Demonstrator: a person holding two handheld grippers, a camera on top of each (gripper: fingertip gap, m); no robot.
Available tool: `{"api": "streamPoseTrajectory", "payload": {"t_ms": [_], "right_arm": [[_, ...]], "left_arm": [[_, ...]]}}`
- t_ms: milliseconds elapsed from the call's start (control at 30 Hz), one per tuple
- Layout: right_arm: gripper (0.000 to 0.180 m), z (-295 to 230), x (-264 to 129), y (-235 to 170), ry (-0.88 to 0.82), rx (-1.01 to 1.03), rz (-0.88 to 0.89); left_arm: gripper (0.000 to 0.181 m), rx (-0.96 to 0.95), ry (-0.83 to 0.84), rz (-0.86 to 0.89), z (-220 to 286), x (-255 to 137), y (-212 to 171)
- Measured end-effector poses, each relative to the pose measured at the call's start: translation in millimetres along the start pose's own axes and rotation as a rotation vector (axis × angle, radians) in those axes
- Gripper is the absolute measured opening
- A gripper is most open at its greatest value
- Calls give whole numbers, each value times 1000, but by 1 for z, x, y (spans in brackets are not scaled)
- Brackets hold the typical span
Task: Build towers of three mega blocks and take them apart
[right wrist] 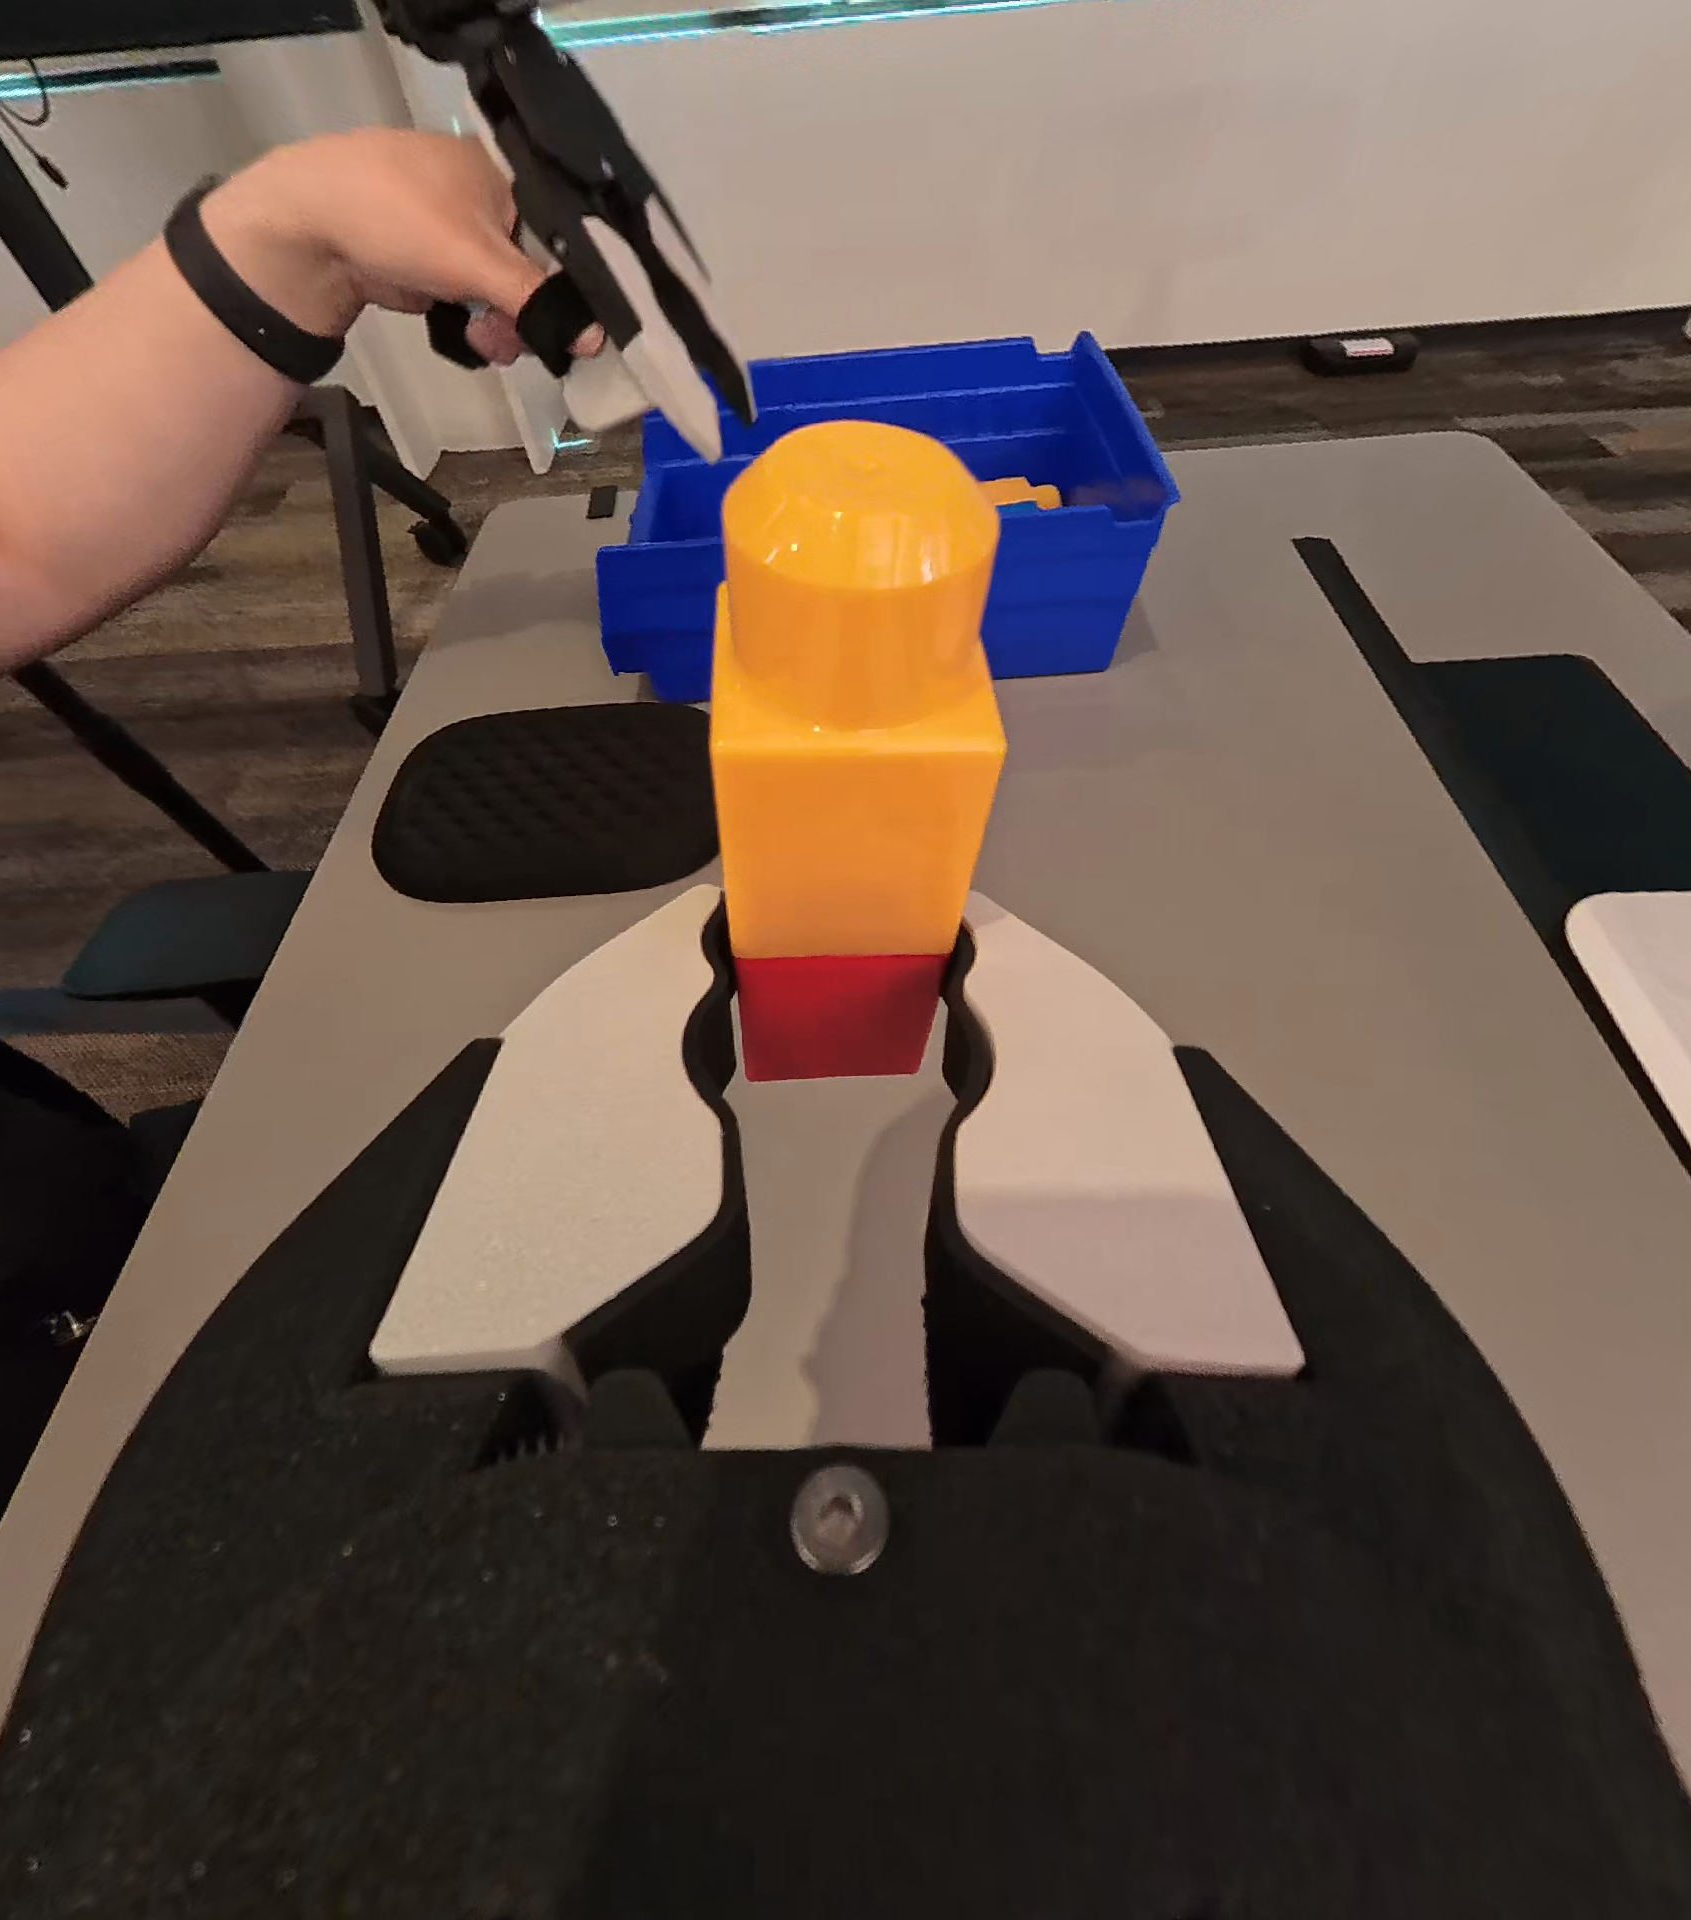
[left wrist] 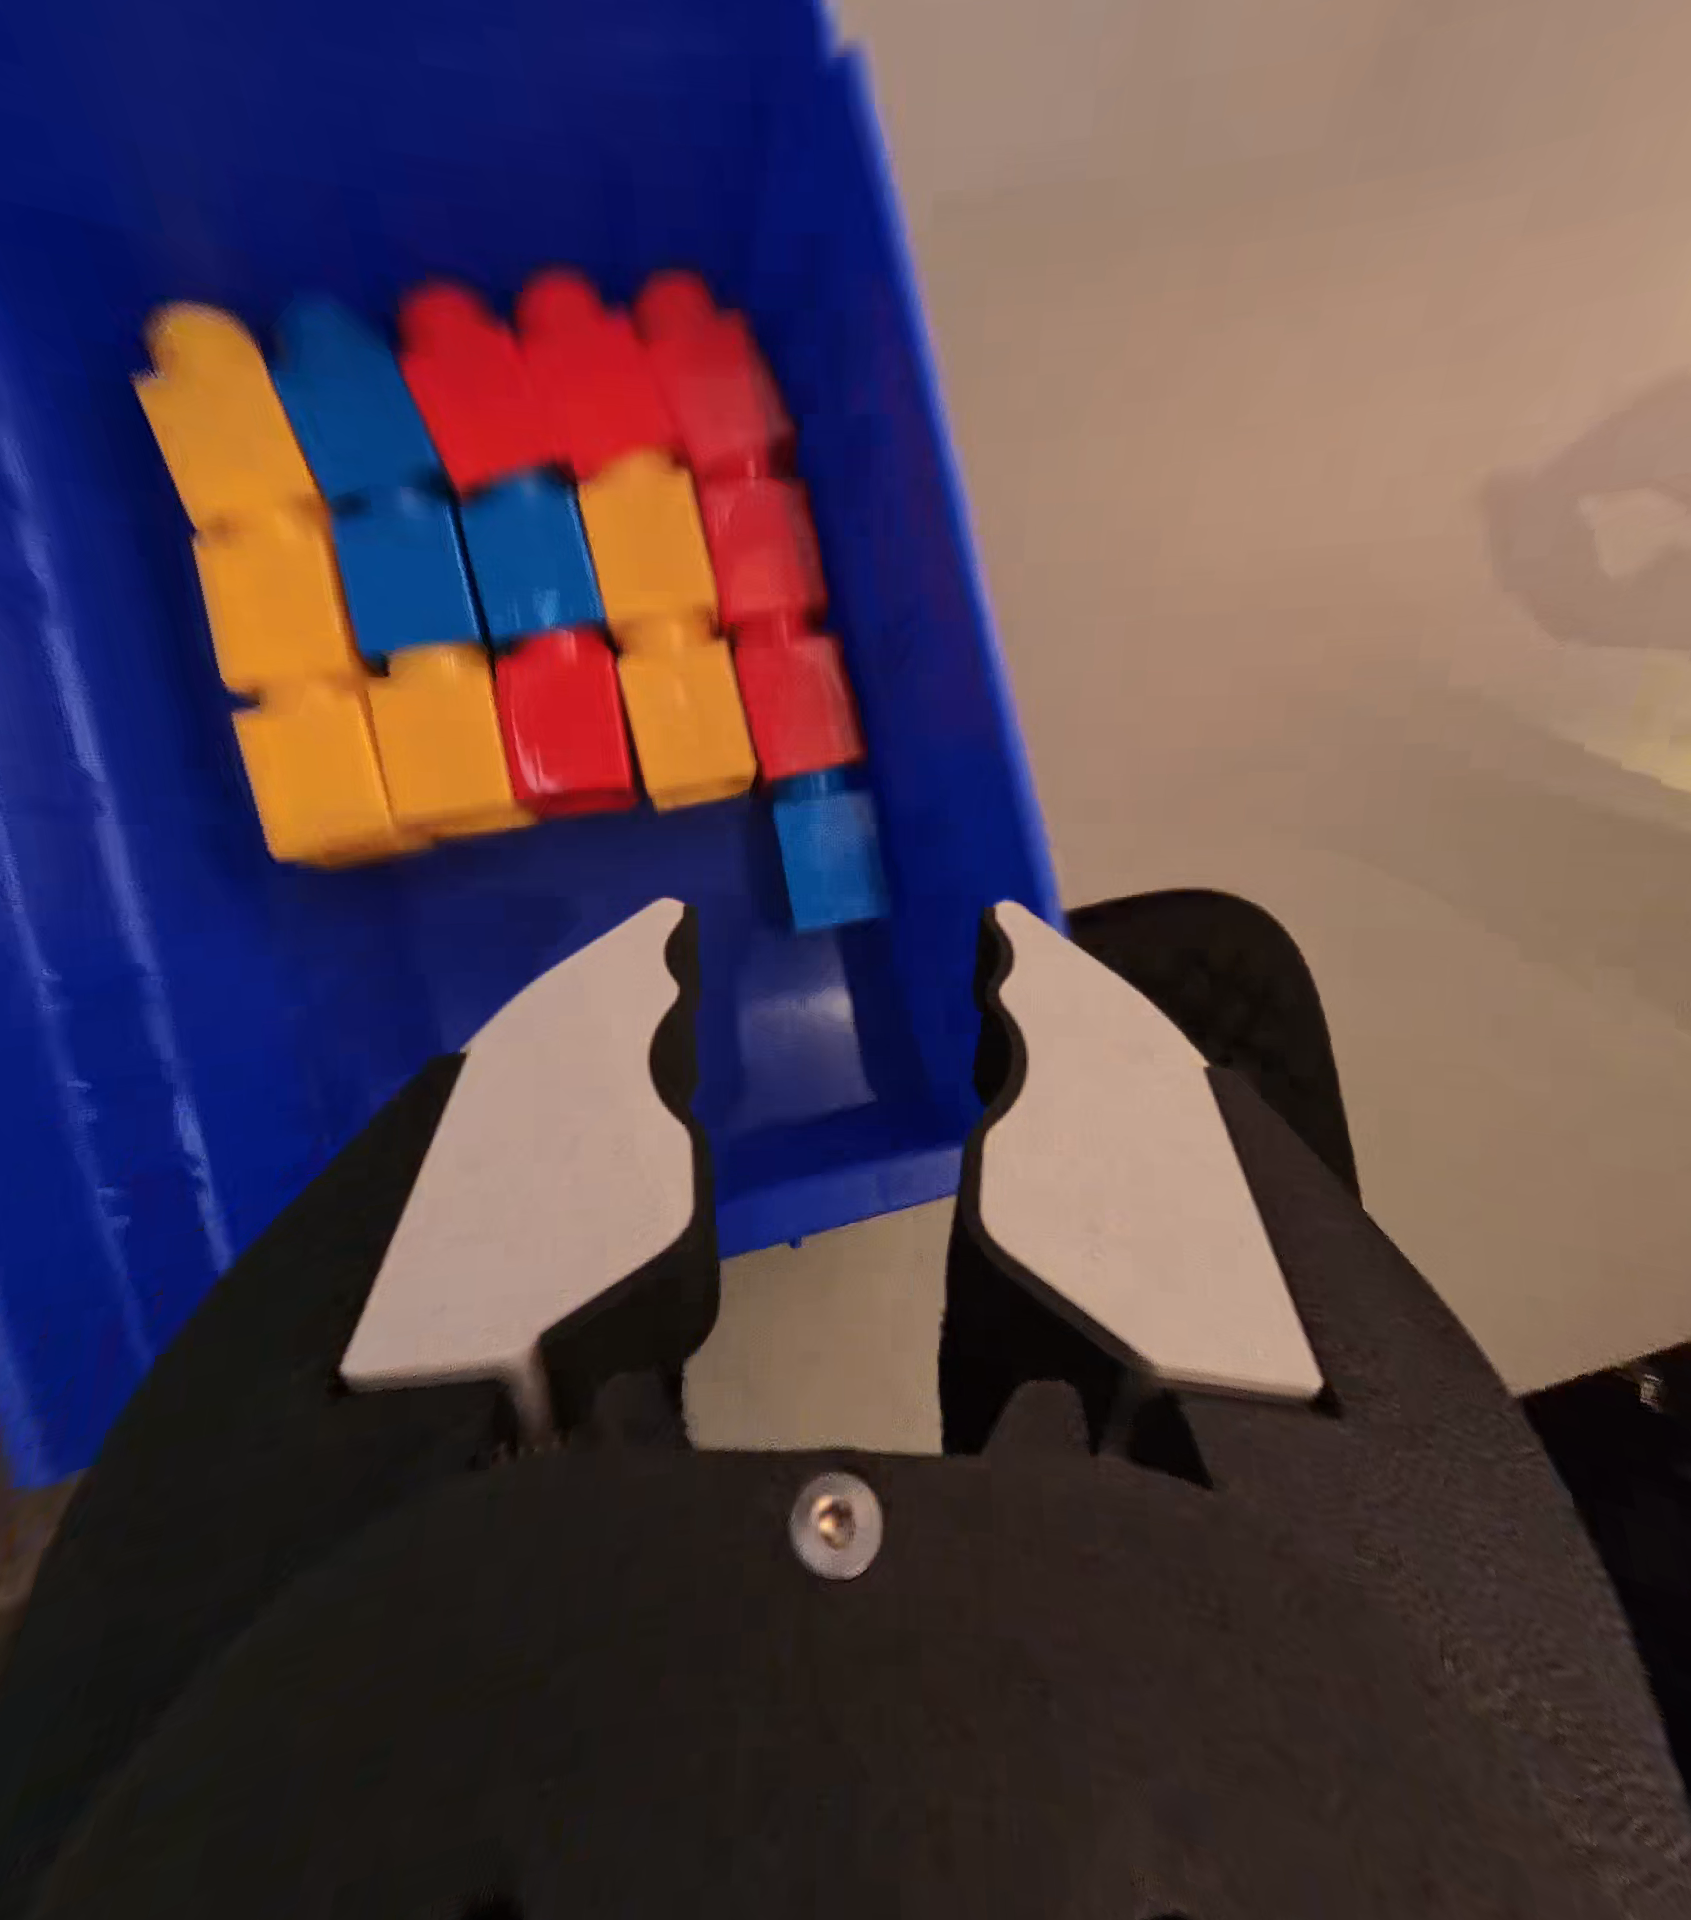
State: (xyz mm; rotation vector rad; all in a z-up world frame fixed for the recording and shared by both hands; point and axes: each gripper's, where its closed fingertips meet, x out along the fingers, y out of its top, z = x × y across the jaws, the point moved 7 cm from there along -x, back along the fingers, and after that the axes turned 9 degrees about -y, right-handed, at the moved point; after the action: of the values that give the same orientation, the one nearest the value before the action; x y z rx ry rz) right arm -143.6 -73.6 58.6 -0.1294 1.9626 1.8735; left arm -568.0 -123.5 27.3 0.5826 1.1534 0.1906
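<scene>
Orange plastic, glossy and smooth, made up the upper block (right wrist: 856, 800), its single round stud domed on top; it sat pressed onto a red block (right wrist: 833, 1016) beneath, a two-block stack upright above the grey table (right wrist: 1340, 935). The right gripper (right wrist: 836, 1013) had its jaws clamped on the red block, one pale finger on each side. No readable brand or writing showed on the blocks.

Beyond the stack stood a blue bin (right wrist: 1059, 582). In the left wrist view, blurred, the bin (left wrist: 93, 935) held towers of orange, blue and red blocks (left wrist: 498, 582) lying side by side on its floor, with one loose blue block (left wrist: 828, 857) beside them. The left gripper (left wrist: 833, 940) pointed down into the bin, jaws apart and empty. A hand (right wrist: 384, 234) with a dark wristband gripped it from above.
</scene>
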Motion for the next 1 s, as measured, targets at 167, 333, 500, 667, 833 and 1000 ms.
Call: {"api": "streamPoseTrajectory", "payload": {"t_ms": [167,333,500,667,833,1000], "right_arm": [[36,6,1,-2,1,68,24],[36,12,3,-7,-27,104,21],[36,13,2,-10,-29,133,25],[36,11,2,-11,-27,125,18],[36,11,1,-11,-27,122,15],[36,12,-3,-11,-27,124,22]], "left_arm": [[42,-106,-45,-14,-27,28,-18],[51,-94,-60,-27,-26,48,-18],[50,-23,8,-120,-17,67,-19],[51,15,88,-180,-20,78,-20],[21,14,8,-202,-16,80,-19],[0,38,84,-237,-29,71,-24]]}}
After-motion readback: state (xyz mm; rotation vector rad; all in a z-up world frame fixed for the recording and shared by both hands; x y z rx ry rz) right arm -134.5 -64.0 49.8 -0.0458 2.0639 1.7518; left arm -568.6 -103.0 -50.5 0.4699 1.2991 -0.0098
